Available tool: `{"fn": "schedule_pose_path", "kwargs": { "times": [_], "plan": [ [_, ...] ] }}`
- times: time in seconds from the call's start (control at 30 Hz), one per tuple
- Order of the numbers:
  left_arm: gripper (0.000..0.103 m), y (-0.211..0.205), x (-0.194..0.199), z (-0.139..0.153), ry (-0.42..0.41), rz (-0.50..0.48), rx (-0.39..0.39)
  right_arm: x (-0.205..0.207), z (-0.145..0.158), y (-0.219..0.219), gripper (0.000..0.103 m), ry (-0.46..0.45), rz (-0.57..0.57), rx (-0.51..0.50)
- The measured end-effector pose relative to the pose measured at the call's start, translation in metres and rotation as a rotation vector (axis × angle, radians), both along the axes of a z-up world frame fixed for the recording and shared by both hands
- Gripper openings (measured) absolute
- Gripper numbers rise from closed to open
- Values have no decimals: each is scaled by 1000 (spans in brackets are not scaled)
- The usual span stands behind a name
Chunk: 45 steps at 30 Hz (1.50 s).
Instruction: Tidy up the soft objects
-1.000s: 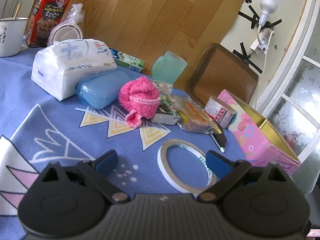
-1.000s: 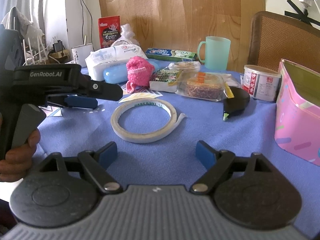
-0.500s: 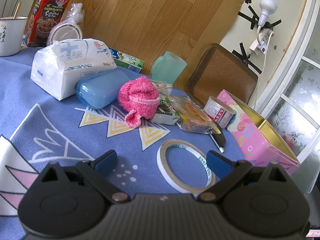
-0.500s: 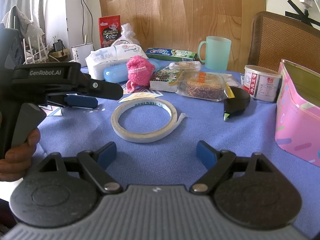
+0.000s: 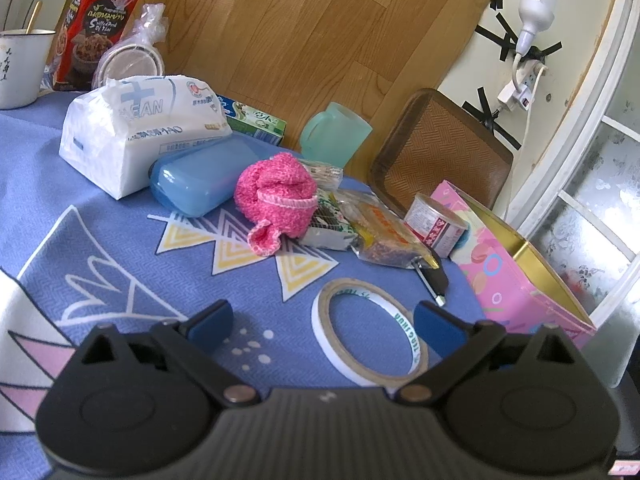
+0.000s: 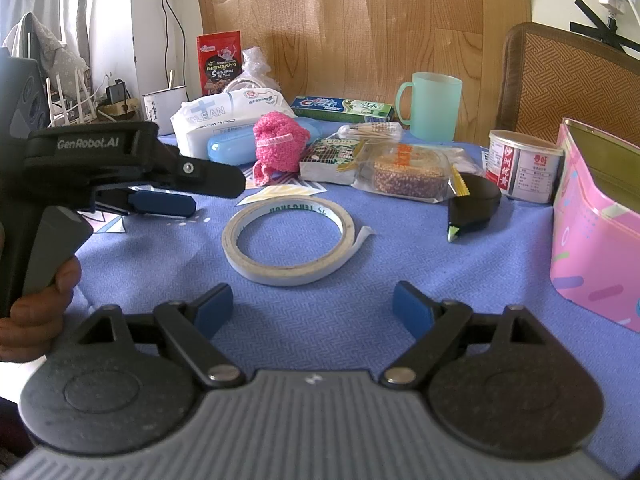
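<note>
A fuzzy pink knitted sock ball lies on the blue tablecloth, against a blue plastic case; it also shows in the right wrist view. A white tissue pack sits behind the case, and shows in the right wrist view. My left gripper is open and empty, low over the cloth, short of the sock ball. It appears from the side in the right wrist view. My right gripper is open and empty, just before a tape roll.
The tape roll lies by my left gripper's right finger. A pink tin box stands open at the right. Snack packets, a can, a black marker, a green mug and a toothpaste box crowd the far side.
The left gripper has shifted very slightly; the scene sits a touch lower in its view. The right gripper has barely moved. Both stay open.
</note>
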<state>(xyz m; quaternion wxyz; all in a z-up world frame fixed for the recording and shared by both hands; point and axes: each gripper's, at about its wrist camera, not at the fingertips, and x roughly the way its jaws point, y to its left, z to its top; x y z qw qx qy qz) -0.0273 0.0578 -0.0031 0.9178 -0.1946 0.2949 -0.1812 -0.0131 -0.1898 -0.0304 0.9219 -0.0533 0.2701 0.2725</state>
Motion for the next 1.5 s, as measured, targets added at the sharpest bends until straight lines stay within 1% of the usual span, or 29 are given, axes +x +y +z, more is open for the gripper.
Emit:
{"fn": "schedule_pose_path", "kwargs": {
  "times": [0.2,0.33,0.43,0.47,0.5,0.53,0.6,0.63,0.67,0.73,0.87,1.03,1.2,1.27,1.37,1.5],
  "plan": [
    [101,0,2,1,8,-5,-4,-1,0,1,90,-4,1,-2],
    [97,-5,10,6,34,-48,-44,3,2,0,91,14,18,0],
    [87,-17,18,9,43,-89,-30,12,8,3,91,3,41,-10],
    [79,-22,22,9,50,-104,-19,15,9,6,91,-8,45,-27],
    [74,-26,26,6,66,-116,-3,19,10,10,91,-15,52,-41],
    [73,-30,26,5,58,-112,21,23,10,13,91,-14,62,-49],
    [73,-35,24,4,33,-115,58,32,6,17,92,14,83,-39],
    [73,-37,22,4,24,-117,69,35,4,18,95,29,88,-24],
    [73,-37,22,4,21,-120,71,35,1,19,96,20,90,-24],
    [73,-34,22,3,23,-133,45,34,1,23,96,11,104,-47],
    [73,-28,26,0,39,-164,-23,34,2,16,96,18,115,-12],
    [72,-27,27,-1,46,-190,-54,30,1,19,92,0,97,-34],
    [72,-20,31,-3,66,-218,-109,30,1,16,91,-8,85,-25],
    [72,-21,32,-4,68,-230,-114,31,1,16,91,-7,76,-26],
    [77,-22,33,-3,67,-251,-112,30,1,16,91,-9,62,-30],
    [82,-28,32,-2,55,-263,-81,28,0,14,91,-12,44,-27]
  ]
}}
